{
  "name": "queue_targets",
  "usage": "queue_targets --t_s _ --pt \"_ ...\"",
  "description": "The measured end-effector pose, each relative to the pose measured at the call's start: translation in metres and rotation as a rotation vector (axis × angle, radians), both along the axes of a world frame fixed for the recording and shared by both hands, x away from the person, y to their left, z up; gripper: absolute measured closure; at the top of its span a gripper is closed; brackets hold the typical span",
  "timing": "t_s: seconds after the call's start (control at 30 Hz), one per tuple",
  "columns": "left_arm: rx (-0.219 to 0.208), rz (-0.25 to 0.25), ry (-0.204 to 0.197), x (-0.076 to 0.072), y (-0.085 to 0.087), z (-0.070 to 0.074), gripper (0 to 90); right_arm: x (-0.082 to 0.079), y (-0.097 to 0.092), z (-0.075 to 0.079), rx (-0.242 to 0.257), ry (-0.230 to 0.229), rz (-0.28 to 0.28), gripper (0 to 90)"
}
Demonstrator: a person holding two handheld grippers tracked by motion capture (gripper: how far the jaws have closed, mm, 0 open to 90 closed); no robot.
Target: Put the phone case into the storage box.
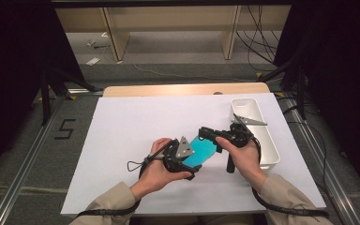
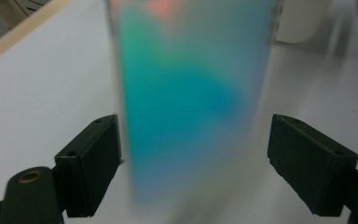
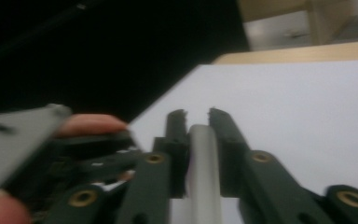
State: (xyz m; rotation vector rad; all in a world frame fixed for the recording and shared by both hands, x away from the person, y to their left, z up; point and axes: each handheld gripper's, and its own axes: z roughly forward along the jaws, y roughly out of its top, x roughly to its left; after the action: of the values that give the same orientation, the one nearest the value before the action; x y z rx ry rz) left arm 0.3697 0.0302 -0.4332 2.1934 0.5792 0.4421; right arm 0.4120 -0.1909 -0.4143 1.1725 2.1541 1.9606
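A flat phone-like slab (image 1: 202, 151) with a teal face is held above the white table sheet (image 1: 131, 122), between both hands. My left gripper (image 1: 193, 163) spans its width at the near end. In the left gripper view the blurred teal slab (image 2: 186, 102) stands between the two wide-set pads of the left gripper (image 2: 193, 158), and both pads meet its sides. My right gripper (image 1: 207, 135) holds the far end. In the right gripper view the right gripper (image 3: 197, 114) has its jaws pinched on the slab's silver edge (image 3: 204, 168), seen edge-on.
A white rectangular bin (image 1: 273, 146) stands at the table's right side, close behind the right hand, and its corner (image 2: 303, 18) appears in the left gripper view. Wooden table edge (image 1: 183, 89) runs along the back. Cables trail from both grippers toward the person.
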Motion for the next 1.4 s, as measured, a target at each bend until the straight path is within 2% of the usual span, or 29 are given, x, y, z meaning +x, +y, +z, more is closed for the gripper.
queue_targets --t_s 0.03,0.07,0.13,0.17,0.23,0.4,0.6,0.77,1.2,1.4 --pt "-0.019 0.005 0.002 0.001 0.002 0.001 16.7 -0.002 0.001 0.005 -0.039 -0.043 -0.012 80.1" --pt "-0.038 0.014 0.001 0.002 0.004 0.003 16.0 -0.003 0.001 0.009 -0.043 -0.069 -0.005 80.2" --pt "-0.063 0.025 -0.002 0.005 0.009 0.006 15.5 -0.004 0.0 0.018 -0.022 -0.086 0.006 80.2" --pt "-0.091 0.028 0.002 0.005 0.01 0.007 15.5 -0.005 0.0 0.021 -0.047 -0.119 0.001 80.1" --pt "-0.099 0.027 0.009 0.007 0.012 0.007 15.5 -0.005 -0.001 0.026 -0.073 -0.149 0.003 80.1" --pt "-0.101 0.024 0.016 0.009 0.015 0.003 15.6 -0.002 -0.004 0.024 -0.107 -0.151 0.005 80.1" --pt "-0.111 0.026 0.027 0.011 0.018 0.002 16.2 -0.001 -0.006 0.025 -0.163 -0.177 0.033 80.0" --pt "-0.122 0.027 0.028 0.013 0.02 0.0 17.4 -0.001 -0.006 0.03 -0.212 -0.214 0.073 80.0" --pt "-0.139 0.007 0.034 0.015 0.023 -0.001 19.1 -0.001 -0.009 0.039 -0.295 -0.283 0.174 80.0" --pt "-0.151 -0.036 0.04 0.016 0.02 -0.005 21.1 -0.002 -0.008 0.041 -0.312 -0.283 0.232 80.0"
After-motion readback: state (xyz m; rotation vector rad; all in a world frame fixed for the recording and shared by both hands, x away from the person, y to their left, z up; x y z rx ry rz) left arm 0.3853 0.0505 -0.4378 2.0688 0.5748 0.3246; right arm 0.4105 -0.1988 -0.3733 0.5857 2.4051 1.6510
